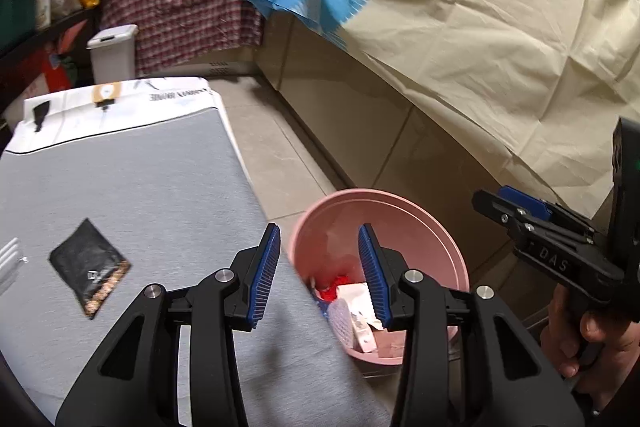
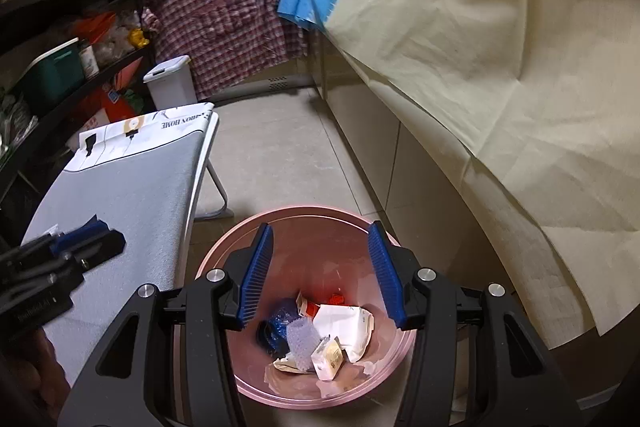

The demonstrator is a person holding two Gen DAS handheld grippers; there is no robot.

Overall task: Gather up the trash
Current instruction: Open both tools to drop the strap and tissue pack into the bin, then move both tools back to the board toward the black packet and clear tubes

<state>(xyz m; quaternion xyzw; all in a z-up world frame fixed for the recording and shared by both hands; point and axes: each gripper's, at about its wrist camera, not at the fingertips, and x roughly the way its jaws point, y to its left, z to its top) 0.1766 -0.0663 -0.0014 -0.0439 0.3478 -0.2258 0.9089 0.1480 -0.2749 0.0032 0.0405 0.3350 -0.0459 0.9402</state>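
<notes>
A pink bin (image 1: pixel 432 227) stands on the floor beside the grey board (image 1: pixel 140 187); it also shows in the right wrist view (image 2: pixel 280 223). It holds several pieces of trash (image 2: pixel 320 339): white wrappers, a blue bag, red scraps. A black sachet (image 1: pixel 89 266) lies flat on the board at the left. My left gripper (image 1: pixel 319 275) is open and empty, over the board's right edge and the bin. My right gripper (image 2: pixel 321 273) is open and empty above the bin; it also shows in the left wrist view (image 1: pixel 516 211), where I cannot tell its state.
A white object (image 1: pixel 8 259) lies at the board's left edge. A cream cloth (image 1: pixel 480 47) hangs over the counter at the right. A white lidded bin (image 1: pixel 113 53) and black shelves (image 2: pixel 72 39) stand at the back left. Tiled floor (image 2: pixel 272 155) runs between board and cabinets.
</notes>
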